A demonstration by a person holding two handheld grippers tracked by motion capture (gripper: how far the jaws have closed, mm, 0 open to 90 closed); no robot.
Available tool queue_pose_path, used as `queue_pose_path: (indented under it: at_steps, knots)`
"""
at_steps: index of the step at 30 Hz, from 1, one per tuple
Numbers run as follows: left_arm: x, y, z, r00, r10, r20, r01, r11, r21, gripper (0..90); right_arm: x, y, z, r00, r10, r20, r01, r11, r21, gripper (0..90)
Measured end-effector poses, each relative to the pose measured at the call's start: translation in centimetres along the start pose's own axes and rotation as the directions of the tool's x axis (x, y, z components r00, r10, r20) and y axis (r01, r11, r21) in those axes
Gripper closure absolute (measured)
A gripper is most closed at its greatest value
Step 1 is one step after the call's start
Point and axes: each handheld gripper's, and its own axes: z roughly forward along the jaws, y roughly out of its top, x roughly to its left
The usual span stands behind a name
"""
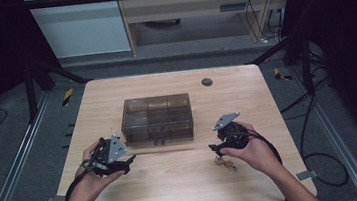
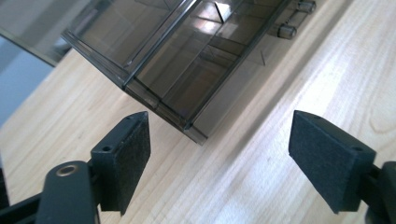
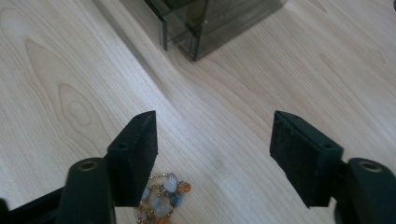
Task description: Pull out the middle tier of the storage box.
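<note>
While both hands hold their grippers low over the near half, the desk (image 1: 115, 94) carries a box and a bracelet. Its wooden top bears a round grey cap (image 1: 207, 82) near the far edge, right of centre.

At the middle of the desk stands the box (image 1: 157, 119), smoky, see-through plastic, with inner dividers showing through its lid. Its lid is down. In the left gripper view a near corner of the box (image 2: 187, 70) sits just ahead of the jaws, with two small pegs along one side.

By the box's near left corner hangs the left gripper (image 1: 129, 161), jaws wide apart and holding nothing, aimed at that corner.

By the box's near right corner hangs the right gripper (image 1: 215, 149), jaws likewise wide apart and unloaded.

Lying flat near the near edge, right of centre, the bracelet (image 3: 163, 196) of mixed coloured stones rests beneath the right gripper, beside one jaw, untouched by either pad.
</note>
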Motion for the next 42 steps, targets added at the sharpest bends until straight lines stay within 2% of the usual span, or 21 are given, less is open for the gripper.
queue_pose_path:
  at_steps: [2,6,11,15,18,23,29,37,42]
  knots:
    - [0.5,-0.1,-0.2,0.9998,0.006,0.017,-0.006,1.0000,0.000,24.5,0.1,0.6,0.1,0.9995,-0.028,-0.013,0.028,1.000,0.003,40.2]
    - [1.6,-0.4,-0.2,0.9983,-0.012,0.057,0.012,0.9998,0.013,30.5,0.5,1.6,0.7,0.9951,-0.087,-0.047,0.087,0.996,0.005,50.3]
    - [2.4,-1.1,0.3,0.9938,-0.034,0.106,0.030,0.9987,0.042,39.9,0.9,2.5,1.6,0.9896,-0.119,-0.081,0.120,0.993,0.008,58.1]
    - [3.0,-1.6,1.1,0.9911,-0.051,0.123,0.044,0.9973,0.059,45.8,0.9,2.8,2.3,0.9869,-0.126,-0.101,0.127,0.992,0.007,63.1]
    - [3.2,-1.5,1.6,0.9895,-0.069,0.127,0.063,0.9965,0.055,49.6,0.9,3.0,2.7,0.9855,-0.132,-0.107,0.133,0.991,0.006,67.2]
    - [3.0,-0.9,2.1,0.9887,-0.046,0.143,0.036,0.9969,0.070,57.3,0.8,3.4,3.2,0.9821,-0.151,-0.113,0.152,0.988,0.007,69.7]
    - [3.2,-0.9,2.7,0.9859,-0.050,0.160,0.038,0.9959,0.082,62.3,0.9,4.0,3.5,0.9795,-0.163,-0.117,0.166,0.986,0.013,71.5]
    - [3.5,-1.1,2.8,0.9821,-0.075,0.173,0.065,0.9961,0.060,68.2,1.0,4.6,3.8,0.9764,-0.171,-0.132,0.175,0.985,0.013,80.5]
    - [3.7,-1.1,2.9,0.9787,-0.081,0.188,0.071,0.9957,0.059,71.1,1.0,4.7,3.9,0.9750,-0.176,-0.135,0.180,0.984,0.014,82.9]
